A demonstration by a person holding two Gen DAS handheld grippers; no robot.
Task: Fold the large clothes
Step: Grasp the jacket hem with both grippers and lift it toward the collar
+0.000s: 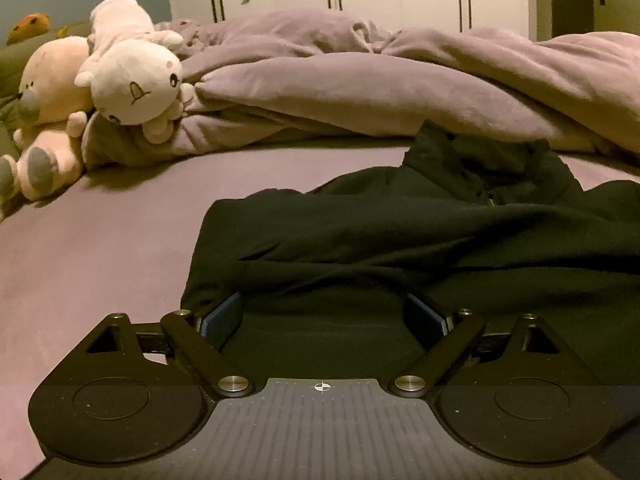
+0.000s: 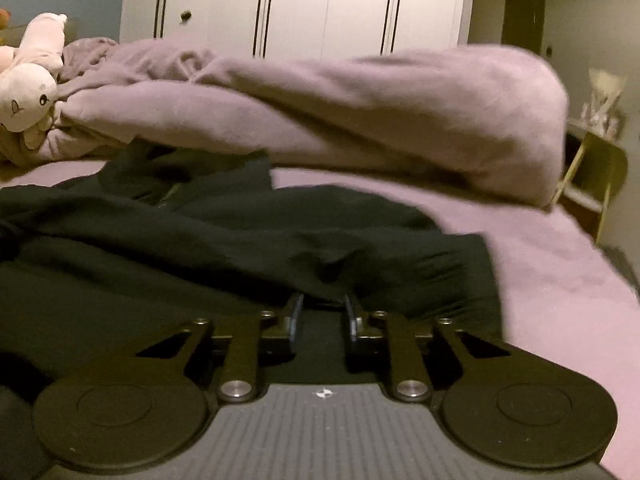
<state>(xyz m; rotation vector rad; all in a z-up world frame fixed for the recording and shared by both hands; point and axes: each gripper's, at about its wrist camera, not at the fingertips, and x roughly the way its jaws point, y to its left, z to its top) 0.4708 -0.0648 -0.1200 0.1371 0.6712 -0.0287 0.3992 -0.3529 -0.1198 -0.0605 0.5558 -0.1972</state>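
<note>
A large black garment point(image 1: 360, 232) with a zip and collar lies crumpled across the mauve bed sheet point(image 1: 100, 240). My left gripper point(image 1: 324, 312) stands wide open low over the garment's near left hem; dark cloth lies between its blue pads point(image 1: 222, 316) without being pinched. In the right wrist view the same garment point(image 2: 200, 240) spreads left of centre. My right gripper point(image 2: 323, 304) has its fingers close together at the near right hem, and the cloth puckers into a fold where the tips meet it. The fingertips themselves are hidden under that fold.
A bunched mauve duvet point(image 1: 400, 80) point(image 2: 360, 112) lies behind the garment. Plush toys point(image 1: 132, 84) point(image 2: 28, 92) sit at the far left. White wardrobe doors point(image 2: 300, 0) stand beyond the bed. A small stand point(image 2: 596, 168) is off the bed's right edge.
</note>
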